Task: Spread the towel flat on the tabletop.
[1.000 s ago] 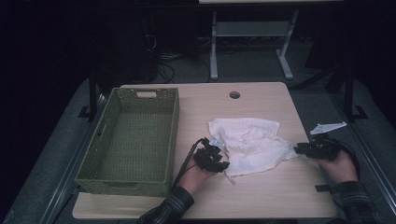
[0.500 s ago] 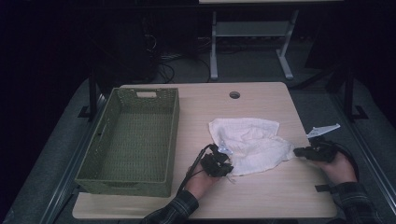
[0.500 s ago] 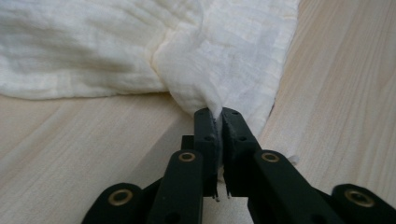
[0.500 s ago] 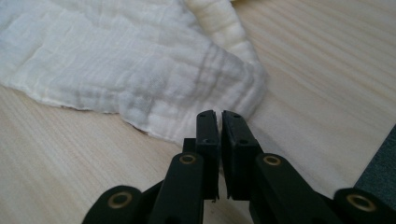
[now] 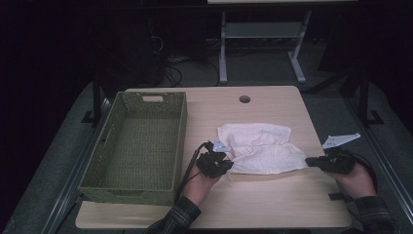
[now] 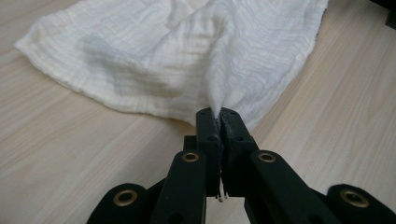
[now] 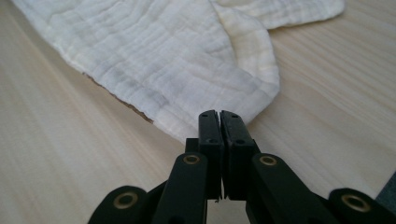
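Cloth (image 5: pixel 260 152): white, thin and crinkly with fine woven ribs, lying rumpled on the pale wooden bench (image 5: pixel 272 204), right of centre and between the two hands
Cloth shape: roughly oblong, one layer folded loosely over another, edges wavy, soft creases and grey shadows across the top
Cloth near corner: in the left gripper view (image 6: pixel 177 56) the fabric is pulled up into a narrow peak where it is pinched, the rest fanning out flat behind it
Cloth right edge: in the right gripper view (image 7: pixel 159 60) a rounded hem lies flat on the wood, a folded flap over it at the far side
Left claw (image 5: pixel 227 165): its jaws have just been closing and now meet on the cloth's near-left corner, fabric caught between the tips
Right claw (image 5: pixel 309 162): its jaws have just been closing too and now stand together at the cloth's right edge, the hem running in under the tips
Basket (image 5: pixel 146 175): green woven, oblong, at the bench's left side, apart from the cloth
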Available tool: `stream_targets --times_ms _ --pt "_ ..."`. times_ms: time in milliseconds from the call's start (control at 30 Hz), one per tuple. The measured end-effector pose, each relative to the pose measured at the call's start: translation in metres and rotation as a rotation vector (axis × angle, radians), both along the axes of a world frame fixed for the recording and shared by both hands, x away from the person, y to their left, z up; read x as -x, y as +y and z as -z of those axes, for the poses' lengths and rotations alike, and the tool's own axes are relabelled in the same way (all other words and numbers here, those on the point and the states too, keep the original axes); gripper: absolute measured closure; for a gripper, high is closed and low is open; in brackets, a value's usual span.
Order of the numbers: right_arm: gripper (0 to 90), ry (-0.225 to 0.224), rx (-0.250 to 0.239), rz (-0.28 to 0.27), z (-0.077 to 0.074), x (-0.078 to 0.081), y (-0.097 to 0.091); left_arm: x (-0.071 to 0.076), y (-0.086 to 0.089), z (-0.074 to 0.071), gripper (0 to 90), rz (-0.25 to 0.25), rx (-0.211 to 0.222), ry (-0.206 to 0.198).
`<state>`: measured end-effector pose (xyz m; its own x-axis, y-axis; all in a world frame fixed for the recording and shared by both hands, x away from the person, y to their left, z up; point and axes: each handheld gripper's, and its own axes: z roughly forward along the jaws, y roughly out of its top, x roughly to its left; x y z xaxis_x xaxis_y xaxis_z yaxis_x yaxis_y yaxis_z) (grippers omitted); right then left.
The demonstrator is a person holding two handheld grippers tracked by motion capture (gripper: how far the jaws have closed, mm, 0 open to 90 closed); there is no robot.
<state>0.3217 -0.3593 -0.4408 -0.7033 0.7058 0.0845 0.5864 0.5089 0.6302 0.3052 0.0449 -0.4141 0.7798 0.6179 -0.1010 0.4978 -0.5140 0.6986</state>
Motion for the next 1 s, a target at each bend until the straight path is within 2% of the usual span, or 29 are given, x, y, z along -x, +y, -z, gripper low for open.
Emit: stream_targets --times_ms 67,200,300,467,600,800,1000 --pt "87.4 -0.005 -0.008 -0.016 -0.002 0.006 0.001 0.006 0.002 -0.003 87.1 -0.001 0.004 -0.011" --pt "87.5 -0.022 -0.009 -0.053 -0.005 0.02 0.005 0.019 0.005 -0.007 87.1 0.002 -0.041 -0.028" --pt "87.4 -0.021 -0.014 -0.07 -0.004 0.031 0.007 0.026 0.009 -0.006 87.0 0.001 -0.063 -0.024" --pt "87.5 -0.006 -0.025 -0.104 -0.001 0.047 0.012 0.035 0.015 0.0 86.9 -0.001 -0.077 0.01" --pt "87.5 0.015 -0.02 -0.125 0.004 0.057 0.015 0.043 0.011 0.007 86.9 0.019 -0.121 0.032" --pt "87.5 0.036 -0.024 -0.144 0.008 0.072 0.015 0.052 0.016 0.012 86.7 0.014 -0.129 0.055" --pt "85.0 0.053 -0.014 -0.155 0.013 0.082 0.014 0.052 0.019 0.018 73.1 -0.014 -0.128 0.059"
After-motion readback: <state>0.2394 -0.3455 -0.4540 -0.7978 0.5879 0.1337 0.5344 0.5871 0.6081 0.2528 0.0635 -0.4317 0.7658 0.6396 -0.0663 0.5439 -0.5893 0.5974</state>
